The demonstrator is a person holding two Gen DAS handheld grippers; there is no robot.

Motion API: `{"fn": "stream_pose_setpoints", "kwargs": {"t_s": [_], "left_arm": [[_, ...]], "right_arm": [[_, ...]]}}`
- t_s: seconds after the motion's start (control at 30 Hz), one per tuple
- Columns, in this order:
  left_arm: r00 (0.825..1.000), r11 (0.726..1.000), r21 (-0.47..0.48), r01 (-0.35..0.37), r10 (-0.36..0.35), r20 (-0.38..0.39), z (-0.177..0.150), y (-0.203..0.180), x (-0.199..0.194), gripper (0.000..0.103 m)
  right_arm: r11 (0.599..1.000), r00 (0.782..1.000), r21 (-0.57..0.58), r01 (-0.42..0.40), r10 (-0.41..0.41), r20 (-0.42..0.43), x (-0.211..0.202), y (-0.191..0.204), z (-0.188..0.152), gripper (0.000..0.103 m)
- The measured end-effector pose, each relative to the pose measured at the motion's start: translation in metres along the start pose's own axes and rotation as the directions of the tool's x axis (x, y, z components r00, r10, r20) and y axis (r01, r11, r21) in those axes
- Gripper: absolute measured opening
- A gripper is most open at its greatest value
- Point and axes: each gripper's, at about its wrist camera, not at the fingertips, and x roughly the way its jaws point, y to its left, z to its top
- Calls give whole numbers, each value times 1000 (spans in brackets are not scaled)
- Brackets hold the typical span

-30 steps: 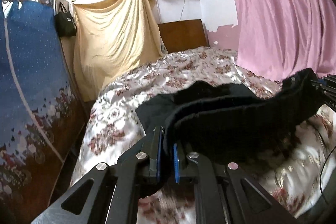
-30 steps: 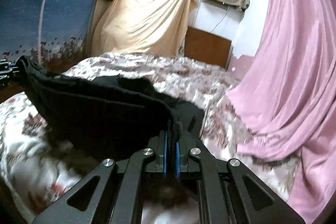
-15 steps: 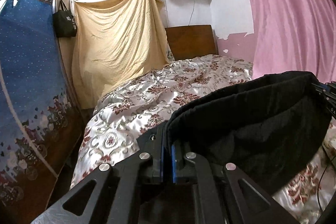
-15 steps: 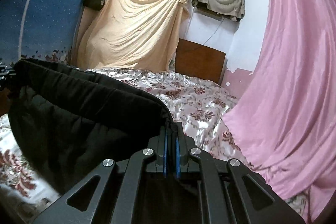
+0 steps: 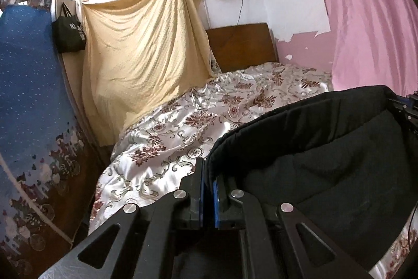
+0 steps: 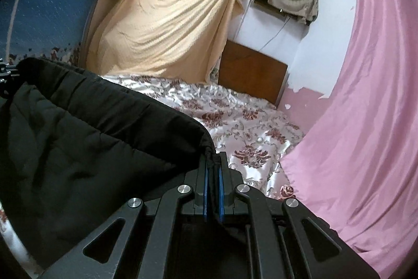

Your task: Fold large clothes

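Observation:
A large black padded garment [image 5: 326, 164] hangs stretched between my two grippers above the near end of the bed [image 5: 209, 106]. My left gripper [image 5: 208, 174] is shut on the garment's left corner, the cloth pinched between its blue pads. The right gripper [image 6: 213, 166] is shut on the opposite corner of the black garment [image 6: 86, 145], which sags to the left of it. Its tip also shows at the right edge of the left wrist view, as the other gripper [image 5: 407, 106]. The garment's lower part is hidden below both views.
The bed carries a shiny floral cover [image 6: 243, 122] and a brown wooden headboard [image 5: 243, 46]. A pink curtain [image 6: 365, 96] hangs along the right side. A yellow sheet [image 5: 135, 54] and a blue patterned panel [image 5: 28, 96] stand on the left, with a black bag [image 5: 68, 33].
Both grippers have pulled back toward the near end of the bed with the black garment, lifting it off the cover. More bare floral cover now shows ahead.

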Motion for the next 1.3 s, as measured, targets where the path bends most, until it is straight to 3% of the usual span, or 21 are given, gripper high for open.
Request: {"fn": "stream_pose_setpoints", "kwargs": {"t_s": [0.27, 0.5, 0.8, 1.03, 1.13, 1.17, 1.2, 1.27, 1.3], "left_arm": [[998, 1000, 26, -11, 13, -67, -2, -12, 70, 6], [984, 1000, -2, 27, -27, -174, -22, -15, 126, 6], [968, 998, -36, 52, -59, -244, -48, -21, 160, 6], [962, 992, -89, 91, -111, -251, -45, -13, 159, 10], [960, 986, -134, 96, -128, -250, -40, -5, 152, 23], [961, 985, -148, 90, -125, -248, -38, -3, 148, 36], [962, 983, -161, 83, -121, -243, -37, -1, 144, 61], [975, 979, -194, 69, -107, -194, -33, 4, 129, 86], [984, 975, -210, 69, -101, -149, -32, 7, 116, 87]], "right_arm": [[998, 994, -56, 12, -18, -107, 95, 11, -2, 6], [999, 974, -18, -36, 31, -223, 154, 24, -30, 6], [998, 962, -40, -40, 27, -271, 173, 42, -68, 6], [999, 966, -17, -41, 36, -255, 165, 36, -69, 7], [997, 971, 26, -68, 72, -229, 155, 26, -67, 10], [996, 971, 46, -80, 88, -221, 151, 22, -66, 10], [994, 972, 64, -90, 101, -213, 148, 18, -65, 11], [988, 974, 102, -115, 132, -183, 134, 10, -62, 27], [986, 976, 111, -126, 143, -163, 126, 7, -60, 34]]}}
